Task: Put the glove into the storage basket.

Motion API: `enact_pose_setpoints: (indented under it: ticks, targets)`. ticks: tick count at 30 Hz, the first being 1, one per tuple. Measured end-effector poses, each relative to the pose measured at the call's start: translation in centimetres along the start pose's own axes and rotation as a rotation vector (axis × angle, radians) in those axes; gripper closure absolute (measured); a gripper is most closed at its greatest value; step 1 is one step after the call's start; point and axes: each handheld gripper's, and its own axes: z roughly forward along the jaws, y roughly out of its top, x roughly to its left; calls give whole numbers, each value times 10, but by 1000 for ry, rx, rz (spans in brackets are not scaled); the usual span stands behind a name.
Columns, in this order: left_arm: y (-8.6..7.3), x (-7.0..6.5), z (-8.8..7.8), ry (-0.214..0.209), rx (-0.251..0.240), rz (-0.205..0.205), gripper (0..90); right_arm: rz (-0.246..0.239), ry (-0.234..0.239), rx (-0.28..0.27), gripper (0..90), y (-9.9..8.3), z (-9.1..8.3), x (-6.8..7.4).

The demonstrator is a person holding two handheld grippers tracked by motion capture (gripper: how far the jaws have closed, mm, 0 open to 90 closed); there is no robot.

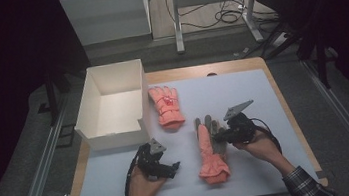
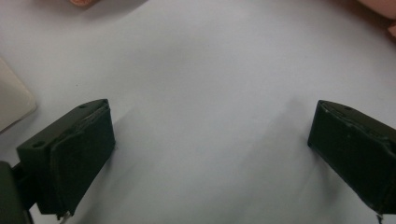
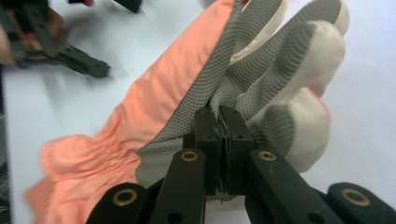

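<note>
We have the right gripper [image 3: 219, 126] clenched on the grey palm fabric of the near orange glove [image 1: 211, 154], pinched between its fingers. Left gripper [image 2: 210, 140] released over bare desk [image 1: 252, 93]. Second glove [image 1: 167, 106] and white box [image 1: 113, 105] lie beyond; boxing not yet done, we judge.

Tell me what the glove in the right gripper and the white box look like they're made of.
Glove: soft fabric. The orange back looks like smooth, slightly shiny woven cloth, gathered at the cuff; the grey palm has a knobbly, grippy weave, and the fingertips are pale. Right gripper pinches it.
Box: probably matt white cardboard or thin board, going by its thin flat walls.
</note>
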Motion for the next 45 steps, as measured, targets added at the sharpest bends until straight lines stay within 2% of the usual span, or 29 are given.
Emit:
enact_pose_setpoints:
  ticks: [2,3,6,9,12,20,21,30,45]
  targets:
    - [0,0,0,0,0,1,7,0,-5,3,852,-1,2,-1]
    - [0,0,0,0,0,0,7,2,-22,11,820,-2,7,-4]
    - [0,0,0,0,-1,0,7,-5,-38,4,769,-3,8,-5]
    - [0,0,0,0,-1,0,7,-14,-54,-24,717,-1,2,-4]
    - [0,0,0,1,-1,3,7,-26,-80,-49,624,5,-6,-3]
    - [0,0,0,1,-3,-2,10,-26,-111,-81,520,19,-5,-7]
    - [0,1,0,3,2,9,9,-27,-112,-85,507,22,-4,-8]
    - [0,0,0,2,6,7,8,-10,-102,-110,394,50,13,-12]
    - [0,0,0,4,6,5,3,-1,-79,-96,363,76,44,-13]
